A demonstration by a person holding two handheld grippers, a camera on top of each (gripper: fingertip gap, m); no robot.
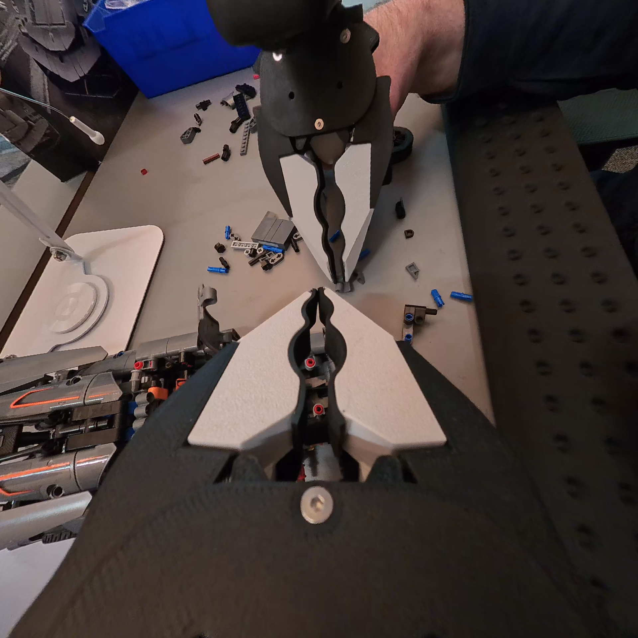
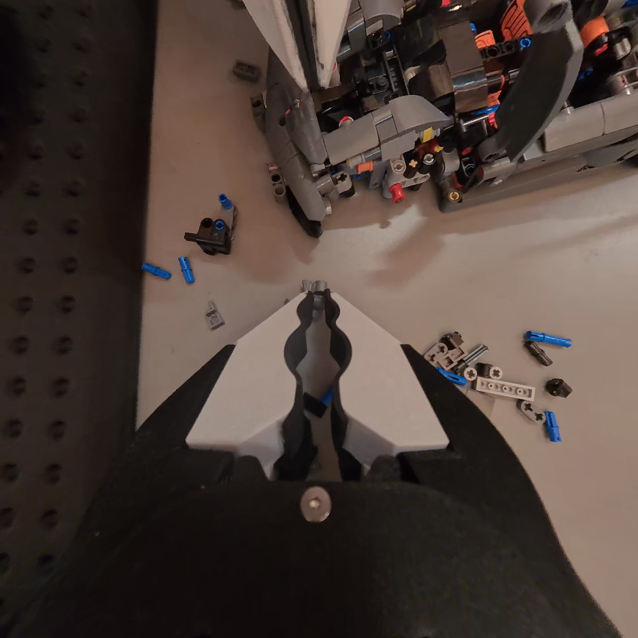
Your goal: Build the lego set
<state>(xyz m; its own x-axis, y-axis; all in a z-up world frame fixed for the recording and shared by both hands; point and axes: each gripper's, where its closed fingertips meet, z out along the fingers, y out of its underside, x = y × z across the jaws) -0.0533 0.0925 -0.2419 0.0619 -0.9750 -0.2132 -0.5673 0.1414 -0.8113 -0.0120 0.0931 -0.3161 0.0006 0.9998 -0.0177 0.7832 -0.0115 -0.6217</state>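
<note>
Two grippers at work: right gripper (image 2: 318, 293) tip-down on the table (image 1: 179, 207), pinched on a small grey connector (image 2: 317, 287), probably lifting it clear of the loose pieces (image 2: 497, 383); left gripper (image 1: 317, 291) pressed together on nothing visible, hovering over the part-built grey and orange model (image 1: 79, 400), seemingly waiting to steady it. Open tabletop between connector and model for carrying across; black studded board (image 1: 552, 310) hemming one side, blue pins (image 2: 167, 271) near it.
</note>
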